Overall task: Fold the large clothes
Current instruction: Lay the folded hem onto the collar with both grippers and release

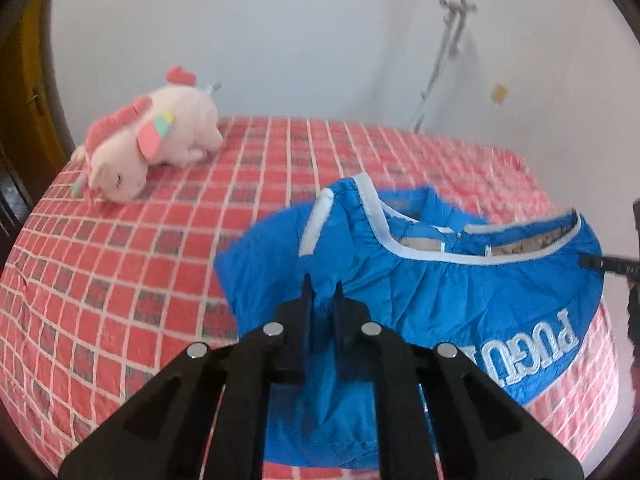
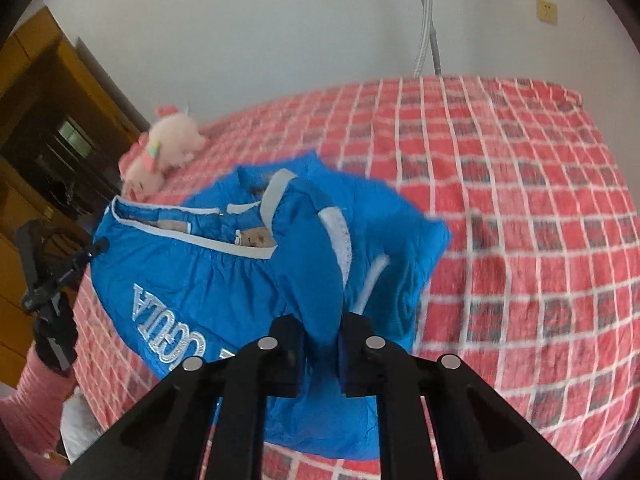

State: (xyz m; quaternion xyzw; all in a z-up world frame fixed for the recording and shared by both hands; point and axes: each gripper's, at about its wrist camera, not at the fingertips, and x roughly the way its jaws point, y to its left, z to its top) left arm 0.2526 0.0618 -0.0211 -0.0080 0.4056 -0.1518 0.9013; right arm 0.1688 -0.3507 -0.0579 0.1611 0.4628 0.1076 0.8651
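Note:
A bright blue jacket (image 1: 460, 292) with white trim and silver lettering lies bunched on the red checked bed; it also shows in the right wrist view (image 2: 208, 276). My left gripper (image 1: 322, 288) is shut on a fold of the blue jacket near its left side. My right gripper (image 2: 324, 328) is shut on a blue sleeve fold at the jacket's right side. The other gripper's black tip (image 1: 612, 266) shows at the jacket's far right edge in the left view, and at its left edge (image 2: 76, 260) in the right view.
A pink plush toy (image 1: 152, 144) lies at the bed's far left corner, also in the right wrist view (image 2: 164, 152). The red checked bedspread (image 1: 120, 260) stretches all around. A metal stand (image 1: 444, 56) leans by the white wall. A wooden door (image 2: 52, 92) is at the left.

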